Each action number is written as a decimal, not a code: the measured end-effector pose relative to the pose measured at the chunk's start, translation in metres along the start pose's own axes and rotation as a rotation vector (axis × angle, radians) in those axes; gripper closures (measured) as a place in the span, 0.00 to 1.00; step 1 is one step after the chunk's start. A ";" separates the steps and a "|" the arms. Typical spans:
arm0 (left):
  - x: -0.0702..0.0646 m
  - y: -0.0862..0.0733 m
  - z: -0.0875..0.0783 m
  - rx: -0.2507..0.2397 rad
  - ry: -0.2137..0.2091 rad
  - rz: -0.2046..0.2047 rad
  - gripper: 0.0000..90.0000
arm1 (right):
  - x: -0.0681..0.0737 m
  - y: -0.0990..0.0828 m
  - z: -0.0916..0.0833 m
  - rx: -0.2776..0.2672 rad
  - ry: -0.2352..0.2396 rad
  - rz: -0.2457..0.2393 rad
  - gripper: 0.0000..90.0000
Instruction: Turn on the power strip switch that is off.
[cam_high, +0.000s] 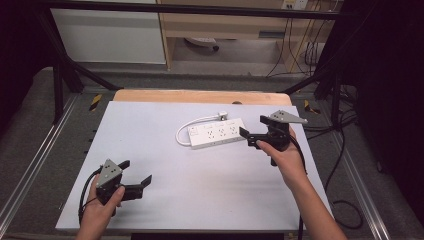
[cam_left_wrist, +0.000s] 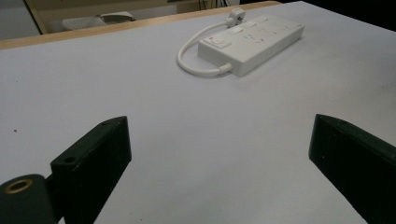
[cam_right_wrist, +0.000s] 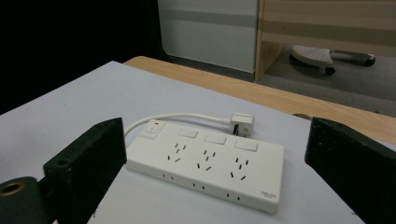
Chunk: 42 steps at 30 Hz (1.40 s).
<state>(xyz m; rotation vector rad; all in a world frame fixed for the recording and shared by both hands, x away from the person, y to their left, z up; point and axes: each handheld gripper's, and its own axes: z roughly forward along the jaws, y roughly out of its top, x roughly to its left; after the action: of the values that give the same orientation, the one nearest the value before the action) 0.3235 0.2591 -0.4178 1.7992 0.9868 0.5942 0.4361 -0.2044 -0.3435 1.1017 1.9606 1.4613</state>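
Power strip (cam_right_wrist: 205, 163) lying flat on the table (cam_high: 200, 200), its cord (cam_right_wrist: 177, 116) looped and plug (cam_right_wrist: 242, 123) free; no grasp made yet, so the handling remains ahead. Right gripper (cam_high: 256, 131) wide open and empty, strip just ahead of its jaws. Left gripper (cam_high: 137, 172) open, empty, well apart from the strip.

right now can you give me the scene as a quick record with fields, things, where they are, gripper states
surface: white table top, wooden edge at its far side
main thing: white power strip, lying flat, sockets up, right of centre toward the far side
cord: short white cord loops from the strip's left end round to its plug beside the far edge of the strip
right gripper: open, at the strip's right end, nothing between the jaws
left gripper: open, near left part of the table top, apart from the strip
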 end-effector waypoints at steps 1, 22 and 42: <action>0.000 0.000 0.000 0.001 0.003 -0.001 0.06 | 0.000 0.000 -0.002 -0.002 -0.005 -0.004 0.03; 0.000 0.000 0.000 -0.003 0.005 -0.013 0.05 | -0.013 -0.028 -0.056 -0.052 -0.028 -0.056 0.03; 0.000 0.000 -0.001 -0.013 0.011 -0.022 0.05 | -0.029 -0.084 -0.075 -0.032 -0.088 -0.045 0.03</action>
<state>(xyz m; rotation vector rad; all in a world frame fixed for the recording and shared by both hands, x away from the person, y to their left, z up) 0.3229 0.2597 -0.4175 1.7738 1.0069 0.5967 0.3695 -0.2809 -0.4003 1.0827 1.8835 1.3927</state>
